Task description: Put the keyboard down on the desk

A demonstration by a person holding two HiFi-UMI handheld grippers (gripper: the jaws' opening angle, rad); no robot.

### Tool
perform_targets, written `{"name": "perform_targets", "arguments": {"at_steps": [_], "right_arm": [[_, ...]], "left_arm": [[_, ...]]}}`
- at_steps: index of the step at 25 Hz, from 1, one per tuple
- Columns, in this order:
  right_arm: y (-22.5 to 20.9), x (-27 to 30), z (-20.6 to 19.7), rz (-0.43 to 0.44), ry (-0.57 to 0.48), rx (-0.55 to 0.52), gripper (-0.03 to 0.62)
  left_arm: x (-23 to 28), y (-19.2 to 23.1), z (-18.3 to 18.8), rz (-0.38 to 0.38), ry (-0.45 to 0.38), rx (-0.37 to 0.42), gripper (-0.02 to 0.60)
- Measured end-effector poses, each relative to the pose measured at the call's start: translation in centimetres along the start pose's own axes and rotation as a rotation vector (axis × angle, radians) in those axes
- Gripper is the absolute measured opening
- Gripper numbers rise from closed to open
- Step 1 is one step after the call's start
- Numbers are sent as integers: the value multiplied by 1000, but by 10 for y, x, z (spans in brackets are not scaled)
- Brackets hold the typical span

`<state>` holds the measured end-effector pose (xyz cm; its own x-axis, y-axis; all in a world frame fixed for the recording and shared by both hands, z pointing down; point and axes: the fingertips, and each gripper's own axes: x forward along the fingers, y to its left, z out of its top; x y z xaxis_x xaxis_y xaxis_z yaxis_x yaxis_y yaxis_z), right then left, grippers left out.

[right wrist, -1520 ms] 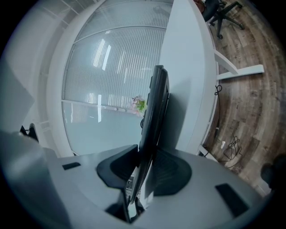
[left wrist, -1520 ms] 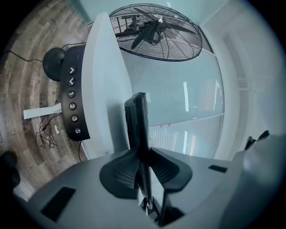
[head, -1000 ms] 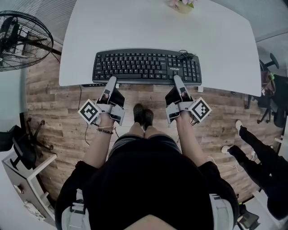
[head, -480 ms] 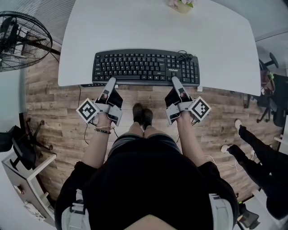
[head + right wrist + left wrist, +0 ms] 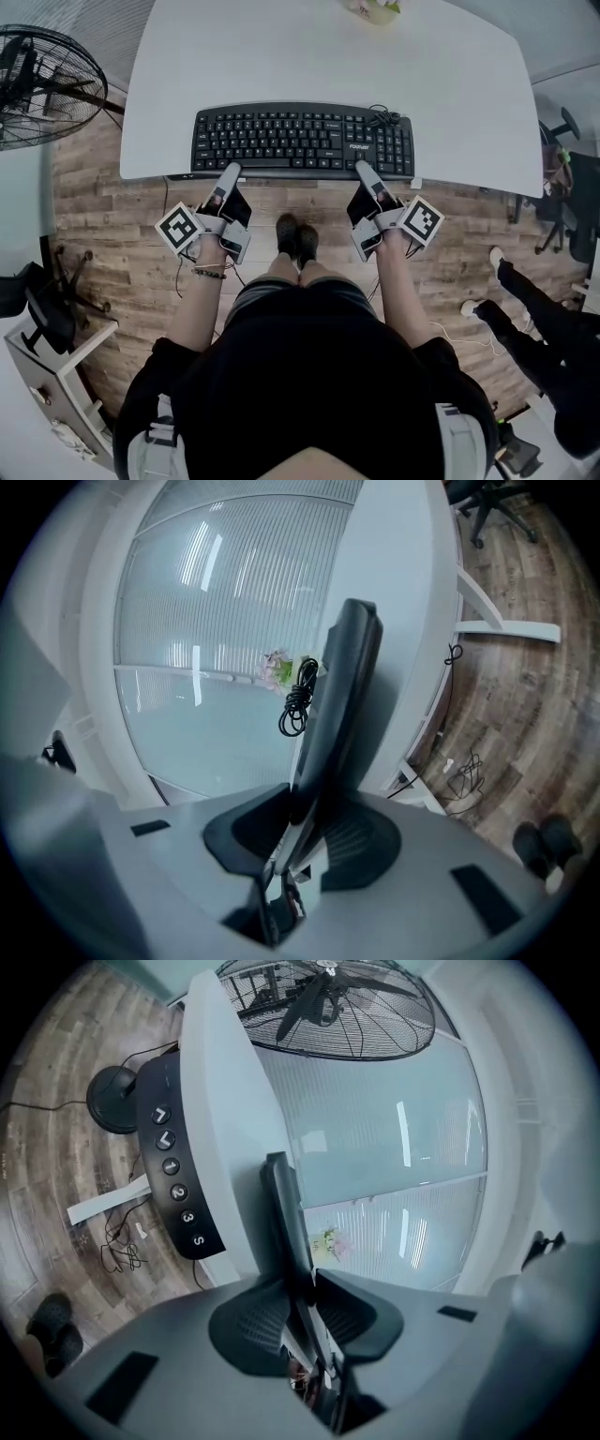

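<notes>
Overhead plus two close keyboard (image 5: pixel 303 139) views

The keyboard (image 5: pixel 300 139) spans the desk's (image 5: pixel 281 56) near edge, with a fan (image 5: pixel 42 84) left of the desk.

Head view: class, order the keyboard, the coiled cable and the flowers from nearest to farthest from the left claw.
1. The keyboard, gripped at its near edge by the left claw.
2. The coiled cable, by the keyboard's right end.
3. The flowers, at the desk's far edge.

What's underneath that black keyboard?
The white desk lies under the keyboard, whose near edge the left gripper and right gripper clamp. Any gap beneath it is hidden from above.
</notes>
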<state>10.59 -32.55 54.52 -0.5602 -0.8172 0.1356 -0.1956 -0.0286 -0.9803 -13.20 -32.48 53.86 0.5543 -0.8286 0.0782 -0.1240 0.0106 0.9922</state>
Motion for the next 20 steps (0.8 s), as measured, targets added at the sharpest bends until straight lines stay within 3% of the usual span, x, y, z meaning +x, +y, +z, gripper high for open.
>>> {"name": "perform_targets", "arguments": {"at_steps": [6,12,20], "right_arm": [[-3,0,-4,-21,46,3,100],[-6,2,-4,-30,99,1,101],[-11,1,-6,-35,87,-36,98]], "left_arm": [[-1,4,0,15,39,-43,91],[1,7,-1,25,65,-24,94],[3,10,-2,38,81,16,101]]}}
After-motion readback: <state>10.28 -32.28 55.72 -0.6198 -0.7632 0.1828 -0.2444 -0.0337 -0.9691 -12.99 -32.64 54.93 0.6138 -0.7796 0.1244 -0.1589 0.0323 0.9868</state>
